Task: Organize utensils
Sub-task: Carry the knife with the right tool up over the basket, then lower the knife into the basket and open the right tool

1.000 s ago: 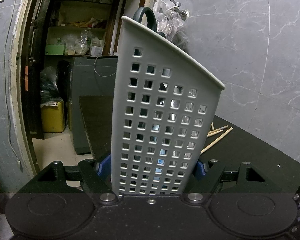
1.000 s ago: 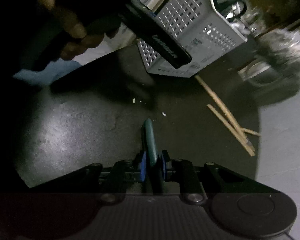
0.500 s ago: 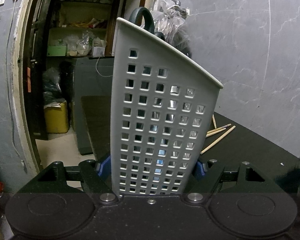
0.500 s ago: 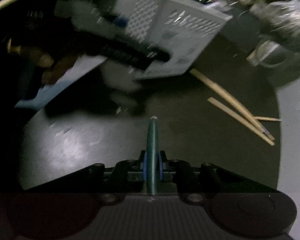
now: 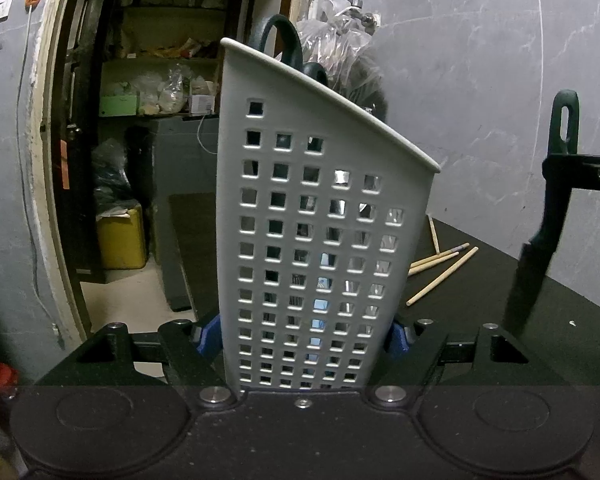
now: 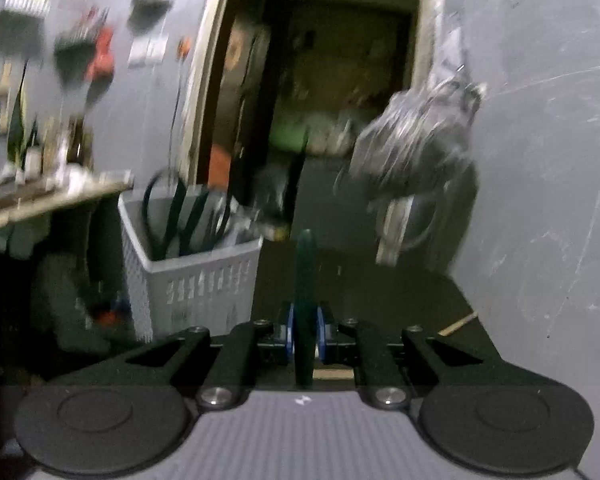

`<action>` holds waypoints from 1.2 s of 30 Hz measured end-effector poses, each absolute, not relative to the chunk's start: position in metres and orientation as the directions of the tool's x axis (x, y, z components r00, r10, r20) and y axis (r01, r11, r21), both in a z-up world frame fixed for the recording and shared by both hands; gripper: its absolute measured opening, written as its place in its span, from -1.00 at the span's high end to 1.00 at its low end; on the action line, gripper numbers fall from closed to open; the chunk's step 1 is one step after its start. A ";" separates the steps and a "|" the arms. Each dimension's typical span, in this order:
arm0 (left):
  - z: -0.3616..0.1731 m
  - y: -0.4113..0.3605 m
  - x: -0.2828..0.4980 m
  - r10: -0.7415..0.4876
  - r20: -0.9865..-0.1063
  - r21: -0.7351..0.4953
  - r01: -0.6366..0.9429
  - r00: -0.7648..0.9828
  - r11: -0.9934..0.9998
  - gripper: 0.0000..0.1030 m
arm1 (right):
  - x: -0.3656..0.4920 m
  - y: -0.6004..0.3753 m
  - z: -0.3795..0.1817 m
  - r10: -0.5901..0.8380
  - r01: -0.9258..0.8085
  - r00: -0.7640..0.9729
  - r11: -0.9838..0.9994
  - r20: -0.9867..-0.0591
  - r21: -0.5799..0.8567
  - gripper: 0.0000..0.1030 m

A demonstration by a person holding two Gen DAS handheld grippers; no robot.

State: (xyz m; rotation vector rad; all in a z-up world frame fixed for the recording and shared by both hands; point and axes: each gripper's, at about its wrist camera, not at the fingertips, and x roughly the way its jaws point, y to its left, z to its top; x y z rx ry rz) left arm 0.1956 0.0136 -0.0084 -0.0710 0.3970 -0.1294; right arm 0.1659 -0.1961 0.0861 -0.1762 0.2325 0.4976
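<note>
A white perforated utensil basket (image 5: 320, 240) stands tilted on the black table (image 5: 480, 300), and my left gripper (image 5: 304, 336) is shut on its lower walls with the blue pads (image 5: 210, 334) pressing both sides. Dark green scissor handles (image 5: 284, 40) poke out of its top. My right gripper (image 6: 304, 328) is shut on a dark green-handled knife (image 6: 304, 272). In the left wrist view that knife (image 5: 562, 128) hangs to the right of the basket, handle up and blade (image 5: 528, 280) down. The right wrist view is blurred, with the basket (image 6: 196, 280) to the left.
Several wooden chopsticks (image 5: 440, 268) lie on the table behind the basket, one chopstick (image 6: 458, 322) showing in the right wrist view. A plastic bag (image 5: 340, 52) hangs on the grey wall. An open doorway with shelves and a yellow canister (image 5: 120, 236) lies beyond the table's left edge.
My right gripper has risen from the table and rolled with the knife, so its view now faces the doorway. The knife has come into the left wrist view. The left gripper and basket barely moved.
</note>
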 end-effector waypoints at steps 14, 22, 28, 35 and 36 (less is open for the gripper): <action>-0.006 0.012 0.195 -0.133 -0.383 -0.089 0.107 0.914 0.990 -0.50 | 0.176 -0.206 0.073 0.456 -0.473 0.862 0.881 -0.220 -0.029 0.75; -0.007 0.012 0.195 -0.133 -0.382 -0.090 0.107 0.914 0.990 -0.50 | 0.166 -0.206 0.079 0.452 -0.463 0.874 0.886 -0.180 -0.022 0.75; -0.006 0.012 0.195 -0.135 -0.381 -0.092 0.108 0.914 0.990 -0.50 | 0.159 -0.197 0.109 0.485 -0.485 0.874 0.874 -0.043 -0.014 0.75; -0.006 0.012 0.195 -0.134 -0.382 -0.092 0.107 0.915 0.990 -0.50 | 0.156 -0.187 0.150 0.518 -0.520 0.848 0.854 0.113 -0.012 0.75; -0.006 0.012 0.195 -0.135 -0.382 -0.092 0.107 0.914 0.990 -0.50 | 0.156 -0.186 0.155 0.522 -0.526 0.843 0.851 0.131 -0.010 0.75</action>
